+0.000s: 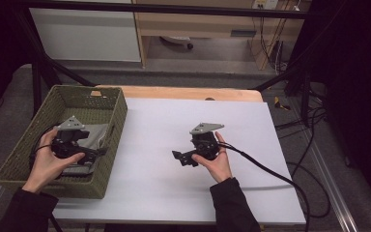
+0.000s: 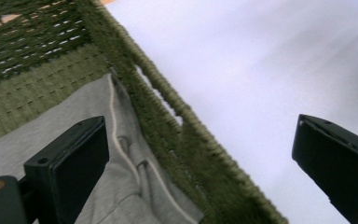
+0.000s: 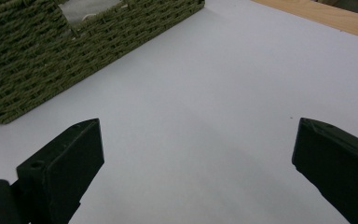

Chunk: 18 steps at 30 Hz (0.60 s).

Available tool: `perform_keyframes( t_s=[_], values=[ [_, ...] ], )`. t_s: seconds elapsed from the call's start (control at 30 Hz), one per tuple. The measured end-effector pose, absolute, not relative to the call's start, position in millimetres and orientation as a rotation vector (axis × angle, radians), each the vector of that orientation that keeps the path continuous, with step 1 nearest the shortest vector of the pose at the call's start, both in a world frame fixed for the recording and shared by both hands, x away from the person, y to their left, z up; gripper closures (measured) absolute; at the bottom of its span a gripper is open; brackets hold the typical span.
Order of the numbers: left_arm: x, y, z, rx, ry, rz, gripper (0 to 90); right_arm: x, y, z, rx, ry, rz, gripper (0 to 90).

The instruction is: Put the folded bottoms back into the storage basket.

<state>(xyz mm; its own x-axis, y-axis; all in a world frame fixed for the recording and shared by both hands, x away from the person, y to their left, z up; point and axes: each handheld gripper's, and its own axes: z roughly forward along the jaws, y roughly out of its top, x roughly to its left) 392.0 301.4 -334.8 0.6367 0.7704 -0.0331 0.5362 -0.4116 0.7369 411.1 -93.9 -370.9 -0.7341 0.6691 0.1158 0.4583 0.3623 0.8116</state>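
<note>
Left gripper [image 1: 99, 152] jaws spread astride basket [image 1: 121, 116] wall, grey cloth [image 2: 74, 116] inside, right gripper [image 1: 178, 157] spread

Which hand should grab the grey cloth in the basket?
Probably the left. The left gripper hangs open over the grey cloth inside the basket; the right gripper sits open over the white table.

Left hand-held gripper [image 1: 99, 152]: held in the left hand [image 1: 48, 162], forearm coming in from the bottom left in a dark sleeve. Jaws spread wide apart, nothing between them, pointing right toward the right hand-held gripper [image 1: 178, 158]. Right one: cupped from below by the right hand [image 1: 217, 159], dark sleeve, forearm angled up from the bottom edge. Jaws also wide apart and empty, pointing left, well apart from the left hand-held gripper.
</note>
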Motion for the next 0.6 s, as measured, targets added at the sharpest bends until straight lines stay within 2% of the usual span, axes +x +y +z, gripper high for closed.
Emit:
perform_keyframes(
  t_s=[0.6],
  values=[
    [392, 284, -352, 2.148, 0.959, 0.403, 2.9, 403, -173, -396, 1.077, 2.36, 1.322, 2.7]
  ],
)
